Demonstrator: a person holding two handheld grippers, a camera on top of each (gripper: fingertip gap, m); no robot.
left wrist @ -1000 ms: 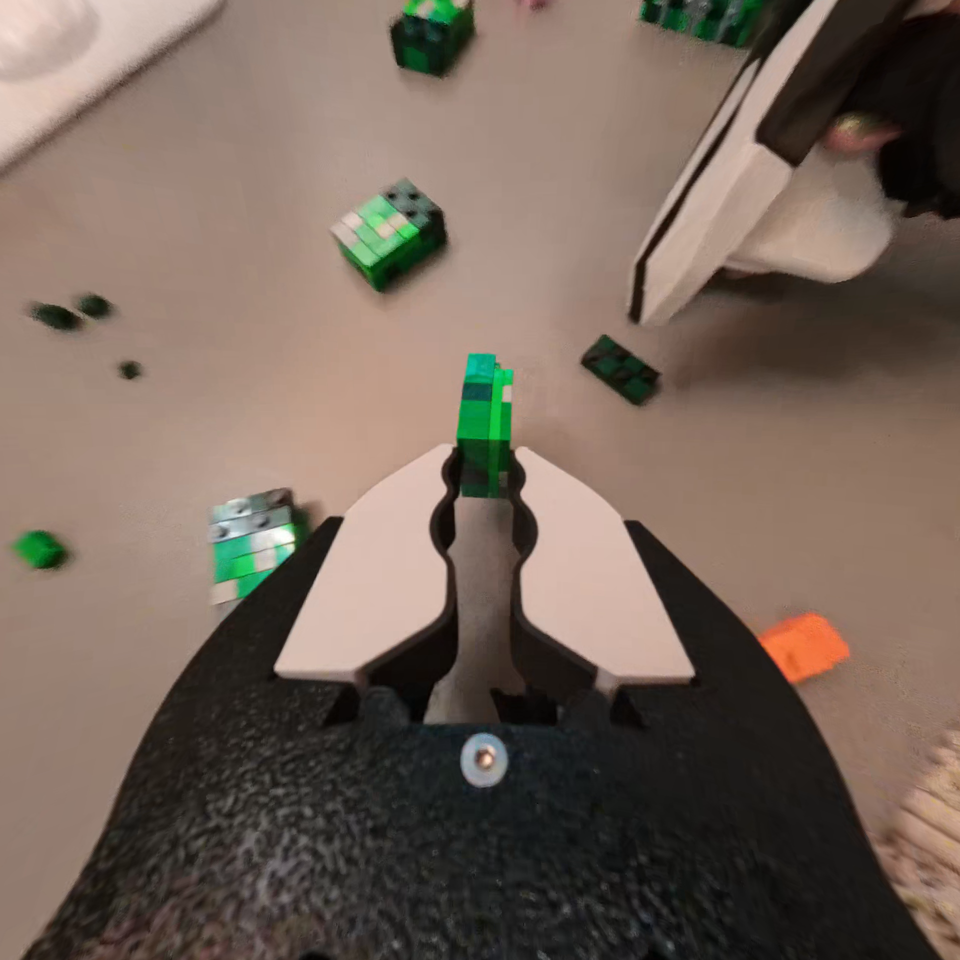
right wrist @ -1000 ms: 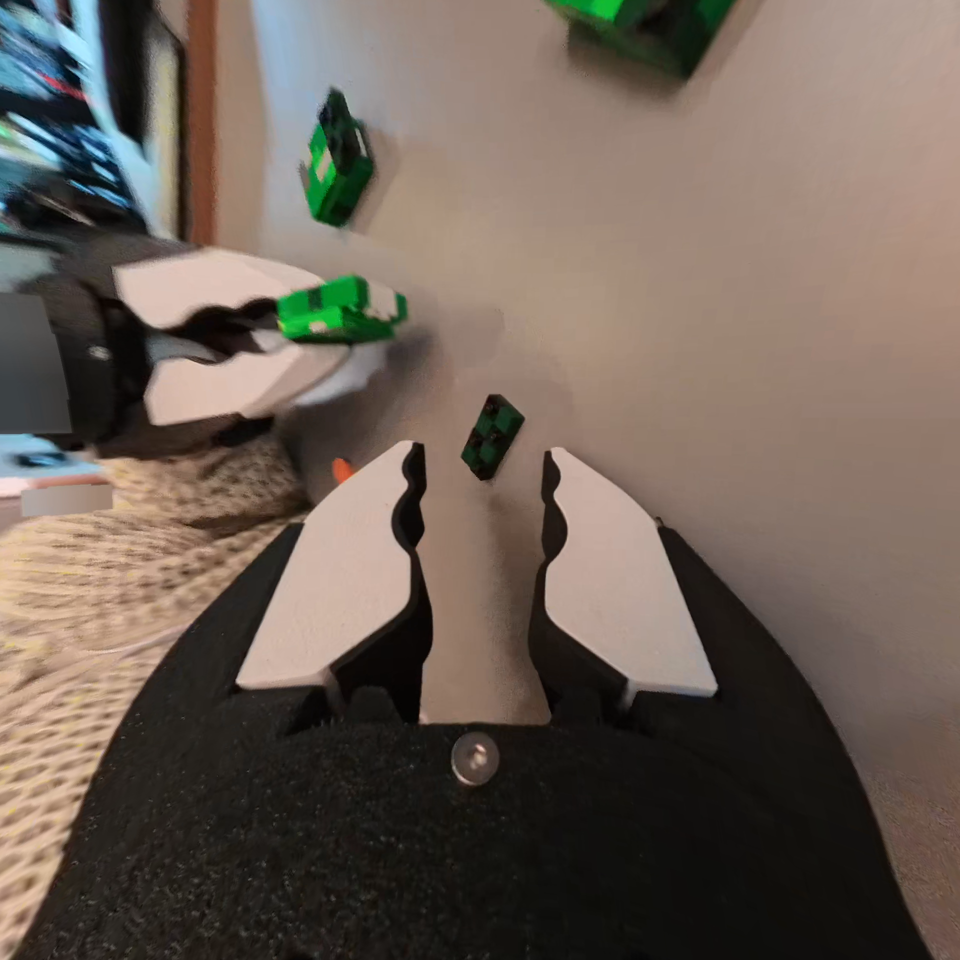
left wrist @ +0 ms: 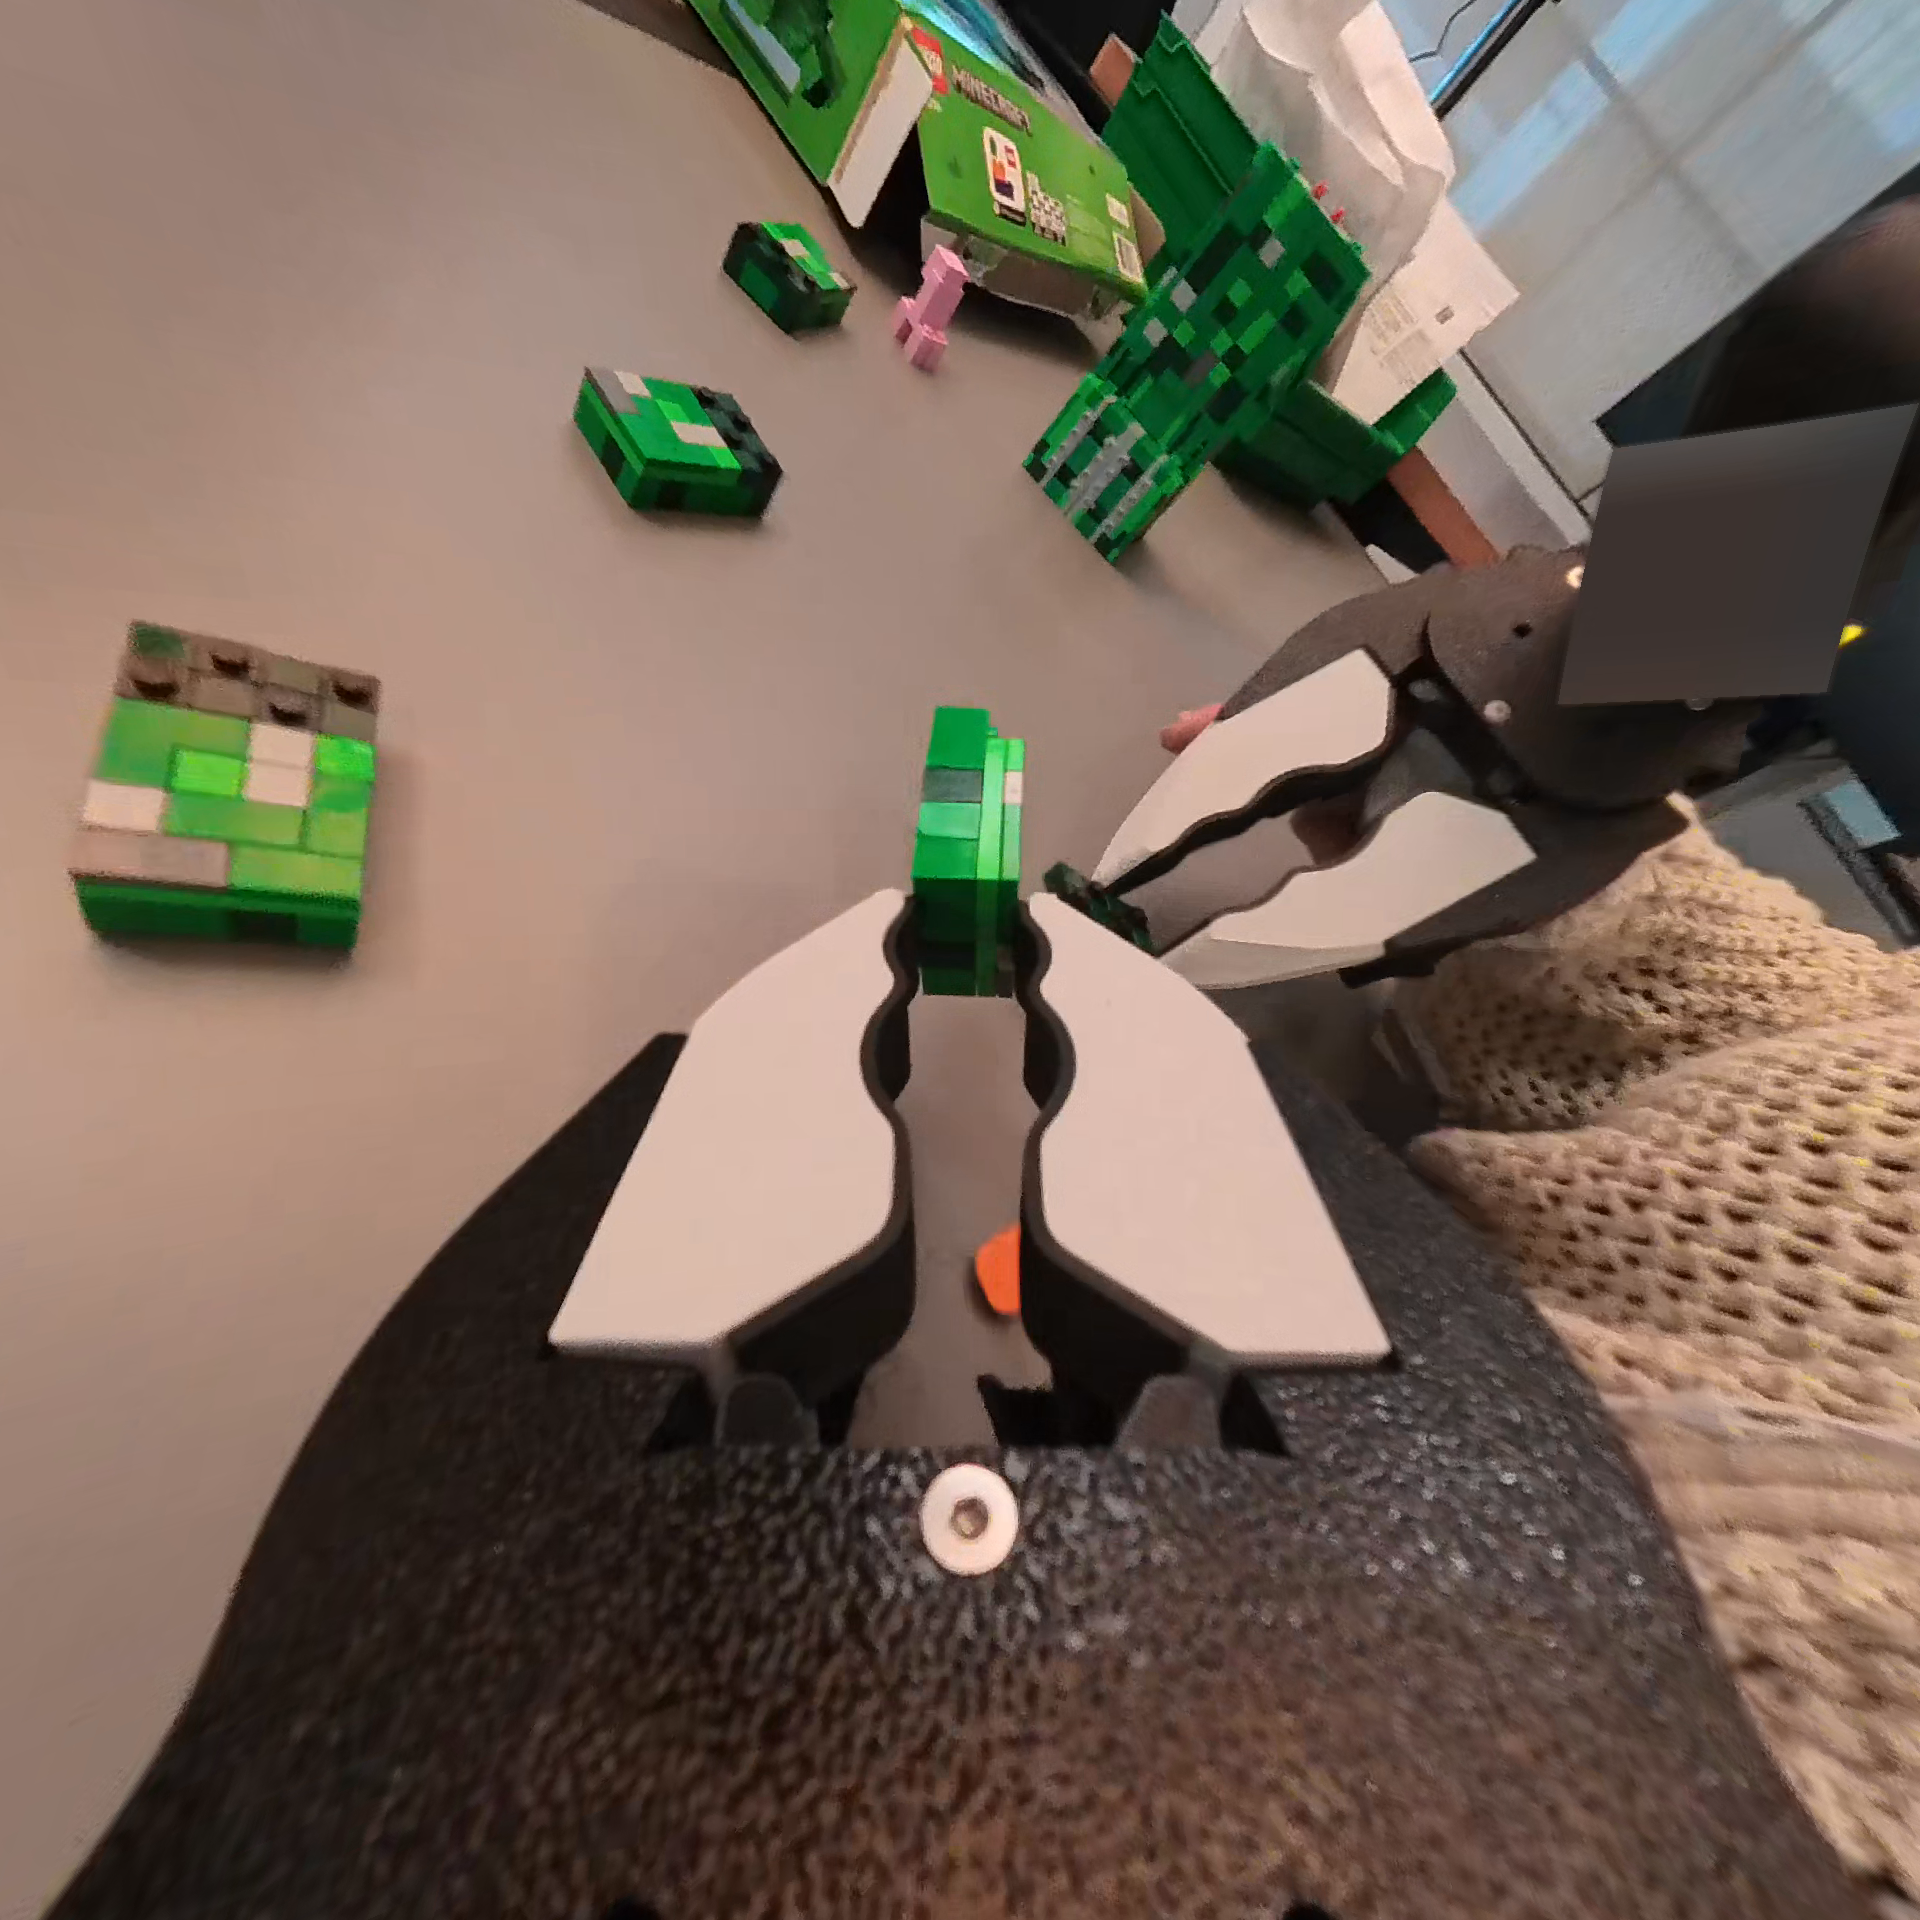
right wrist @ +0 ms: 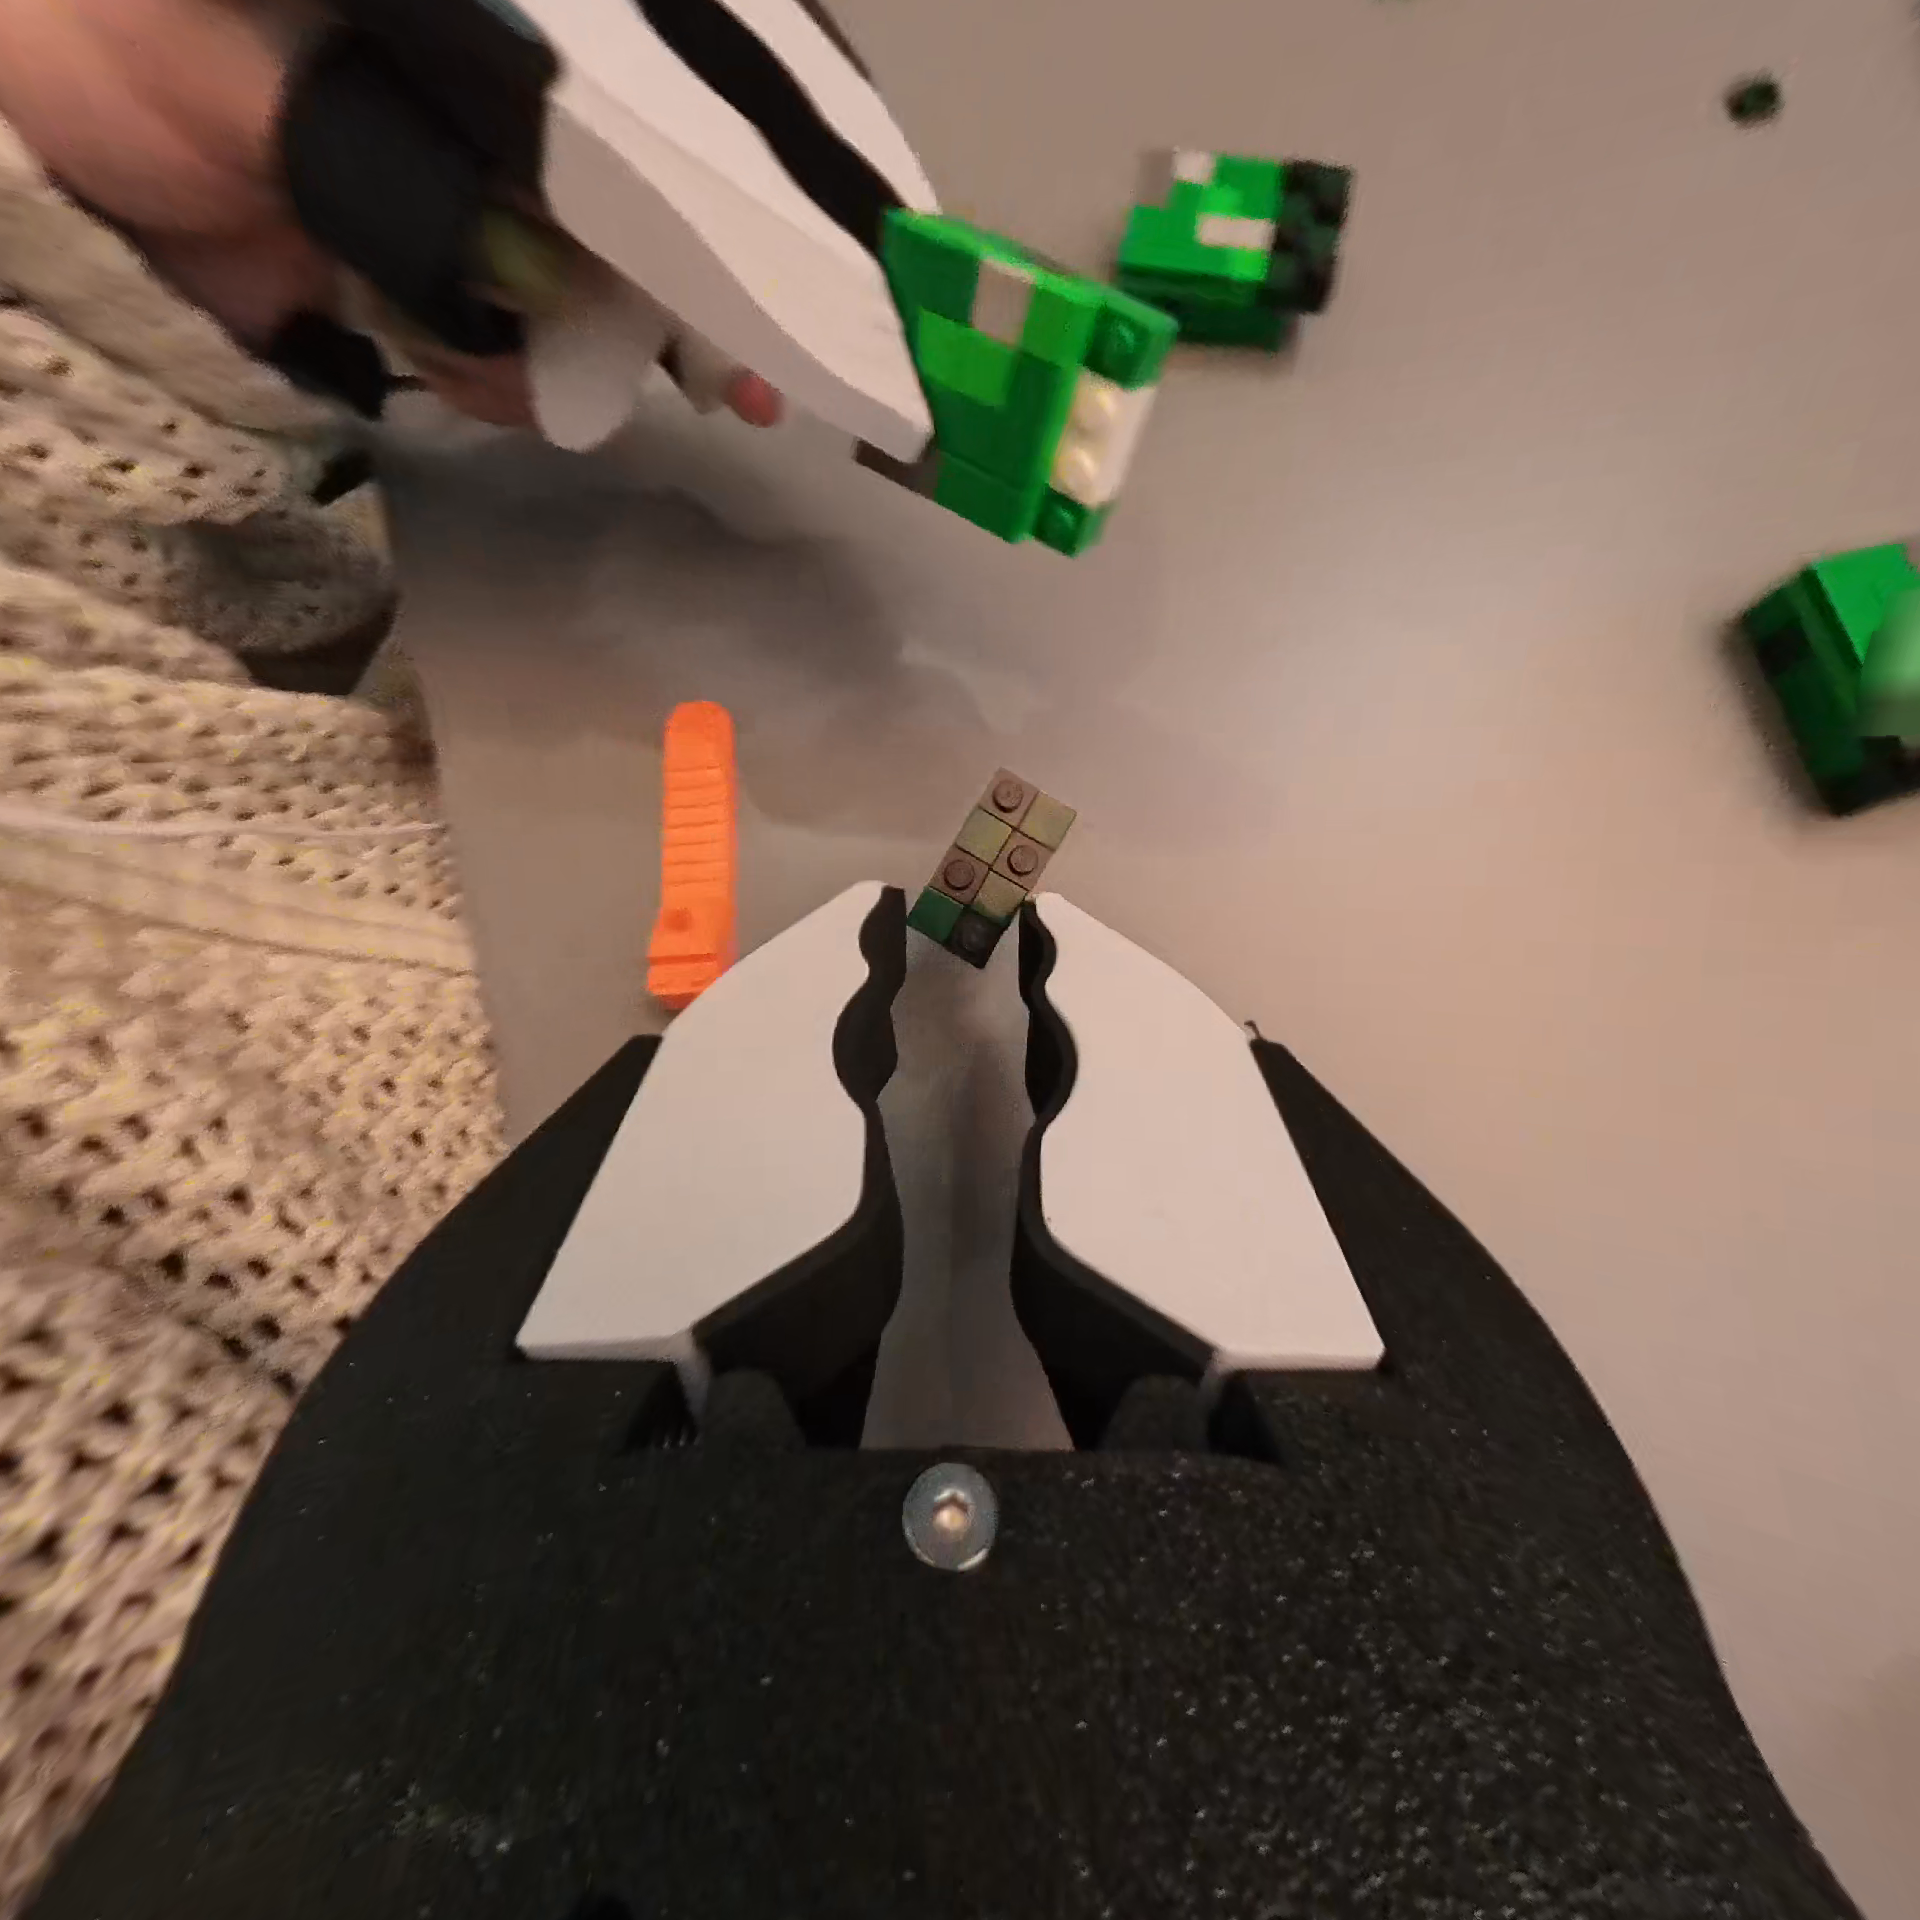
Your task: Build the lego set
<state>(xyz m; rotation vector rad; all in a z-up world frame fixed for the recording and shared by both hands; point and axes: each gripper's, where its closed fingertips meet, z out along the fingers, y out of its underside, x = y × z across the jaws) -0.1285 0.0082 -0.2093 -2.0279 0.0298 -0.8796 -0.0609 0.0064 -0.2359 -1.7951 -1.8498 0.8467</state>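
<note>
We hold a green block (left wrist: 966, 852) clamped in the left hand-held gripper (left wrist: 964, 925), a small dark plate (right wrist: 992, 878) pinched in the right hand-held gripper (right wrist: 961, 920) just beside it — not yet joined. Several sub-blocks lie ahead on the table (left wrist: 364, 312) — much remains.

The tabletop (left wrist: 312, 312) is plain beige-grey. The left tool (left wrist: 964, 914) has white fingers on a speckled black body and holds a green block stack (left wrist: 966, 831) with one dark band. The small plate (right wrist: 992, 873) looks olive and dark green, perhaps checkered. The brick separator (right wrist: 694, 852) is ridged orange. The knit sleeve (right wrist: 187, 935) is cream.
</note>
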